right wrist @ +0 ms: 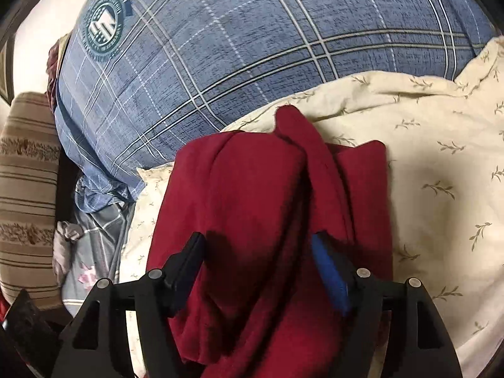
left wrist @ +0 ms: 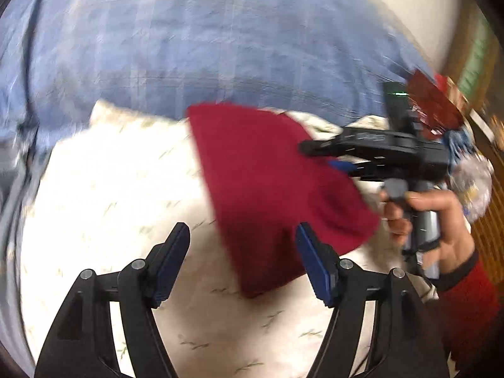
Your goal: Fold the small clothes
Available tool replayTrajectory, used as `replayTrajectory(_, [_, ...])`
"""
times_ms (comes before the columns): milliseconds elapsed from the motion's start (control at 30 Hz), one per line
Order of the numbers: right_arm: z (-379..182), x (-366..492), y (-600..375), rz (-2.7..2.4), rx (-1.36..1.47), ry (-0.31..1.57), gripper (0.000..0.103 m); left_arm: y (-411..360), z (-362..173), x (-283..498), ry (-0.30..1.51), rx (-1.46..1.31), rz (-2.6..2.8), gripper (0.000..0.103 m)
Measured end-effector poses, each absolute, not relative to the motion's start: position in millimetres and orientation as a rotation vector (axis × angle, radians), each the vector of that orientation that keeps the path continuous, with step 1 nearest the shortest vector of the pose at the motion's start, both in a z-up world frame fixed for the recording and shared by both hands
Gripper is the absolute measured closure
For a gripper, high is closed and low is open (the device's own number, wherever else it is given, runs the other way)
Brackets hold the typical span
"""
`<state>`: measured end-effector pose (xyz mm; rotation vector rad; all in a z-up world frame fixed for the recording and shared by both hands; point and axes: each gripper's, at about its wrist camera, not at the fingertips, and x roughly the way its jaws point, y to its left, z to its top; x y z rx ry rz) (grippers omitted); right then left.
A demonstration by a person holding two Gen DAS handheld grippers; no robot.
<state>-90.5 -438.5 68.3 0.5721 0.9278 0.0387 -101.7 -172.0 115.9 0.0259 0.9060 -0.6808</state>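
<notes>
A dark red garment [left wrist: 271,189] lies folded on a cream sheet with a leaf print [left wrist: 104,208]. My left gripper [left wrist: 242,236] is open just in front of the garment's near edge, holding nothing. The right gripper [left wrist: 318,149] shows in the left wrist view at the garment's right side, held by a hand. In the right wrist view the red garment [right wrist: 261,208] is bunched in ridges and my right gripper [right wrist: 256,245] is open low over it, one finger on each side of a fold.
A blue plaid pillow [right wrist: 239,53] lies behind the cream sheet [right wrist: 441,170]. A brown striped cushion [right wrist: 25,195] and grey floral cloth [right wrist: 91,252] sit at the left. Red packaging [left wrist: 431,107] and clutter lie at the right edge in the left wrist view.
</notes>
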Motion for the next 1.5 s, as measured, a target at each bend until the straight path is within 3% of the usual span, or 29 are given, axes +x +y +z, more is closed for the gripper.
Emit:
replayTrajectory(33, [67.7,-89.7,-435.1,0.047,0.571,0.925,0.032,-166.6,109.7,-102.4,0.915,0.011,-0.66,0.034])
replayTrajectory(100, [65.4,-87.1,-425.5,0.047,0.534,0.93,0.056,-160.3,101.7,-96.8,0.929,-0.001,-0.634,0.034])
replayTrajectory(133, [64.9,-86.0,-418.9,0.044,0.504,0.934,0.077,-162.5,100.9,-93.5,0.937,0.002,-0.631,0.034])
replayTrajectory(233, [77.8,-88.0,-400.6,0.01,0.353,0.914,0.084,-163.2,110.0,-95.2,0.899,-0.007,-0.649,0.034])
replayTrajectory(367, [112.0,-108.1,-413.7,-0.014,0.31,0.807,0.085,-169.0,115.1,-97.1,0.864,-0.006,-0.653,0.034])
replayTrajectory(500, [99.2,-106.7,-435.6,-0.096,0.29,0.852,0.084,-178.2,104.4,-97.0,0.891,0.014,-0.651,0.034])
replayTrajectory(667, [87.5,-117.7,-449.1,-0.146,0.298,0.879,0.066,-194.9,107.1,-99.9,0.879,0.051,-0.666,0.034])
replayTrajectory(900, [140.9,-152.6,-411.0,-0.038,0.199,0.76,0.065,-212.7,97.2,-100.2,0.894,0.089,-0.675,0.034])
replayTrajectory(1067, [97.6,-149.1,-397.5,-0.054,0.124,0.893,0.076,-212.9,92.9,-105.2,0.893,0.098,-0.676,0.034])
replayTrajectory(1100, [87.9,-151.1,-404.2,-0.099,0.113,0.911,0.075,-211.8,93.4,-106.0,0.891,0.098,-0.68,0.034])
replayTrajectory(1167, [78.6,-159.2,-420.5,-0.115,0.175,0.898,0.059,-208.8,94.2,-105.5,0.888,0.094,-0.673,0.033])
replayTrajectory(1400, [103.7,-184.5,-411.6,-0.103,0.194,0.773,0.056,-205.9,92.2,-96.4,0.893,0.059,-0.636,0.029])
replayTrajectory(1500, [87.9,-179.7,-406.0,-0.077,0.186,0.804,0.06,-210.2,88.6,-96.2,0.887,0.072,-0.623,0.025])
